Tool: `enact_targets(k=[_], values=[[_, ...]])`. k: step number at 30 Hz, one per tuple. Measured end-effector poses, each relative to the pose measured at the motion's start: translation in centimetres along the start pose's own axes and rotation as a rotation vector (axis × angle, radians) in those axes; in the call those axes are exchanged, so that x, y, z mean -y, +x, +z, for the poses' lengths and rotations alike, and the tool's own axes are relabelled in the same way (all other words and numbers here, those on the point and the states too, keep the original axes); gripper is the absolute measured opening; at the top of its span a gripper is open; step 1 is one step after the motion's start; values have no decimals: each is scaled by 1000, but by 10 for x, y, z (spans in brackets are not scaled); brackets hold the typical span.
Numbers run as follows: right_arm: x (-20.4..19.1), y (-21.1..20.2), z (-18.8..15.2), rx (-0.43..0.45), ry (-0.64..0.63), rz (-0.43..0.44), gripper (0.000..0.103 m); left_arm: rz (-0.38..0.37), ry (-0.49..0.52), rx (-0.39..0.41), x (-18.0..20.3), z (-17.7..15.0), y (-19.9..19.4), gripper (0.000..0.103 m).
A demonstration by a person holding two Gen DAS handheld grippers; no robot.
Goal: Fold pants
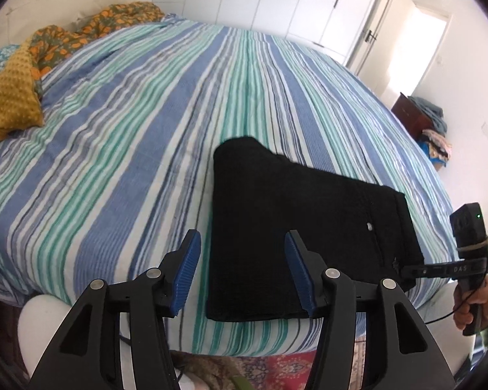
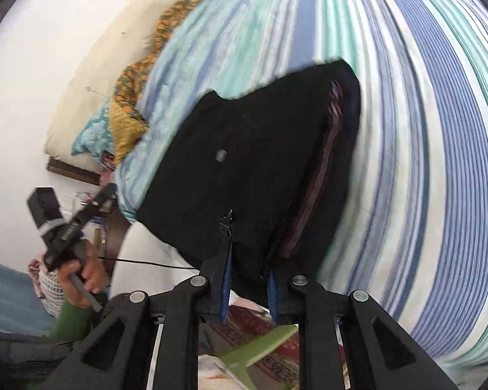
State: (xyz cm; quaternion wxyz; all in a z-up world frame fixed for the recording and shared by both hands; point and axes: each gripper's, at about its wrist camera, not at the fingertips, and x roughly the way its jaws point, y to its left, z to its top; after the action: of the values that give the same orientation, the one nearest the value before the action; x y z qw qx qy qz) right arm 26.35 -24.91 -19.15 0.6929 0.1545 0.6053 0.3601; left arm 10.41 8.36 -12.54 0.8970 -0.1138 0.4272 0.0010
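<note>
Black soft-cloth folded pants (image 1: 296,227) lie at bed (image 1: 146,130) edge, 6 o'clock. Your right tongs (image 2: 248,287) pinch waistband corner; left tongs (image 1: 240,271) gape wide, empty. Limp, light, prob. slumps: take the free near corner.

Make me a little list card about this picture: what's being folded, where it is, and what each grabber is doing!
item: black pants, folded into a compact stack
place: striped bedspread, near the bed's edge
left hand-held gripper: open, holding nothing, above the pants' near edge
right hand-held gripper: closed on the edge of the pants
also on bed: mustard cloth
</note>
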Motion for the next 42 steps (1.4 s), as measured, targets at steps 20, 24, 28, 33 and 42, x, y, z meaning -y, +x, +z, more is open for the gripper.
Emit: enact_targets(k=[20,24,28,33,42], values=[[-17,29,2,152,-101,-134,41,166,209,-125,29,-28,48,56],[-20,24,1,173,-88,-127,41,175,213,-128,31,-28,48,56],[-22,25,0,175,-96,-137,45,164,202,-134,28,-26,45,57],[-35,4,-5,254,-66,-105,67,43,71,-156,2,-12,24,73],[50,-20,-13,202,229,89,87,-154,-132,-362,-50,20,80,79]])
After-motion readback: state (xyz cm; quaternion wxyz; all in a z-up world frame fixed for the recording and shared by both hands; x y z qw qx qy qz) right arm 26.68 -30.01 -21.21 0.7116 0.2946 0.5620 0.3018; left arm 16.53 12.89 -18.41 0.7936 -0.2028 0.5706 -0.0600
